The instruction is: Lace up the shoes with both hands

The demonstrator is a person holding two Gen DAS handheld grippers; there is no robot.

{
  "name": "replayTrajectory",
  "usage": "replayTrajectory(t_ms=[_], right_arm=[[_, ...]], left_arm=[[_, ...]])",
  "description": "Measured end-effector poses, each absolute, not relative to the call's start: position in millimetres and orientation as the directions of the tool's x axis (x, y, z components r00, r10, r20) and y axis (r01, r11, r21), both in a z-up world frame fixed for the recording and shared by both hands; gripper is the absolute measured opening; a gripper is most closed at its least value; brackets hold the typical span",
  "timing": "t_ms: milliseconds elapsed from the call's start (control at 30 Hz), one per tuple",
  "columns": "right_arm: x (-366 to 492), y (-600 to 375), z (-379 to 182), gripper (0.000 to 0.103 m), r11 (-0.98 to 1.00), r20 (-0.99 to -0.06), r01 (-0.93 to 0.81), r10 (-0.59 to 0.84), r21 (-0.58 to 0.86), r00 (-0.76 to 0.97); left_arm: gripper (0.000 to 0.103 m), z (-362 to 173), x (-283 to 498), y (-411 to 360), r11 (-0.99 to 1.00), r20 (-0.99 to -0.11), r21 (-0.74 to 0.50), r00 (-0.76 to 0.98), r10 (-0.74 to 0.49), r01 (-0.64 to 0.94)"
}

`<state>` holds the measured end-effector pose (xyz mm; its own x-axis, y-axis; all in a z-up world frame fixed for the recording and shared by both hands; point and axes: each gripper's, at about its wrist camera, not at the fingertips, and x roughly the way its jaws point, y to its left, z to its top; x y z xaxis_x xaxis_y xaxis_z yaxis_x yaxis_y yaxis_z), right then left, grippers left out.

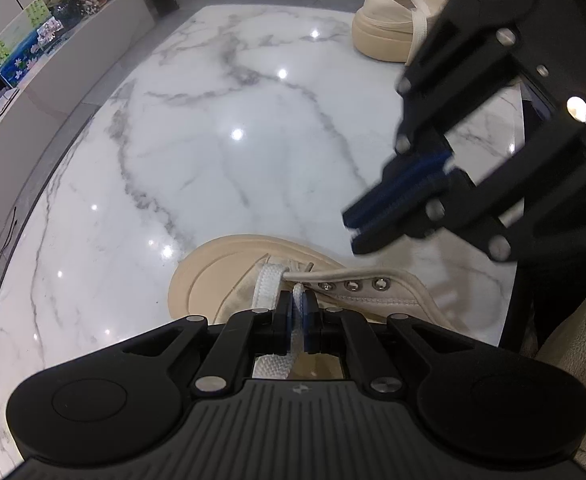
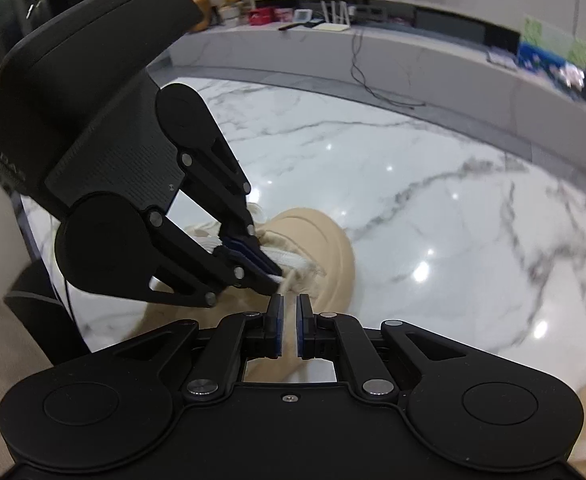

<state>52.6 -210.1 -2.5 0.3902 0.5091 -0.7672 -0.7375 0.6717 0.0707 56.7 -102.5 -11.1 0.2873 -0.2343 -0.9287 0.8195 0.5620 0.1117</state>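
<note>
White marble table (image 1: 221, 128) with grey veins, glossy, dotted with lamp reflections. Near its front edge, a cream shoe (image 1: 213, 276), toe pointing away toward the table's middle, three metal eyelets (image 1: 353, 285) in a row along the right flap. At the far right corner, a second cream shoe (image 1: 389, 28), heel toward the camera, a lace hanging down over its back.

Left gripper (image 1: 299, 312) low over the near shoe's tongue, pressed together on the flat white lace (image 1: 267, 284), which passes between the blue pads (image 1: 291, 314) and shows again behind them, while the stretch ahead runs down to the lowest eyelets by the toe cap. Same pinch seen from the right wrist view: left gripper (image 2: 271, 274), lace (image 2: 293, 260) coming out at the tips.

Right gripper (image 2: 289, 320) just above the near shoe's (image 2: 325, 240) side, slightly parted with a narrow gap showing cream fabric, nothing held. In the left wrist view, right gripper (image 1: 353, 228) raised to the right of the shoe, clear of the lace.
</note>
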Motion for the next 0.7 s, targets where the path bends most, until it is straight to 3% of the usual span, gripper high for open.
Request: replayTrajectory(t_ms=[200, 300, 633, 700], right_arm=[[63.0, -198.3, -15.8, 0.005, 0.547, -0.788, -0.837, 0.518, 0.006, 0.333], [68.1, -192.9, -24.6, 0.013, 0.473, -0.802, -0.881, 0.512, -0.036, 0.308], [82.4, -180.5, -38.9, 0.013, 0.3, -0.827, -0.952, 0.516, -0.068, 0.221], [83.0, -178.4, -41.2, 0.009, 0.282, -0.831, -0.957, 0.514, -0.073, 0.215]], left_arm=[[0.004, -13.0, 59.5, -103.4, 0.557, -0.931, 0.103, 0.277, -0.238, 0.824], [0.004, -13.7, 61.1, -103.7, 0.557, -0.933, 0.096, 0.27, -0.239, 0.825], [0.004, -14.8, 63.4, -104.7, 0.56, -0.936, 0.092, 0.264, -0.235, 0.823], [0.004, -15.4, 64.1, -104.3, 0.562, -0.936, 0.089, 0.263, -0.235, 0.822]])
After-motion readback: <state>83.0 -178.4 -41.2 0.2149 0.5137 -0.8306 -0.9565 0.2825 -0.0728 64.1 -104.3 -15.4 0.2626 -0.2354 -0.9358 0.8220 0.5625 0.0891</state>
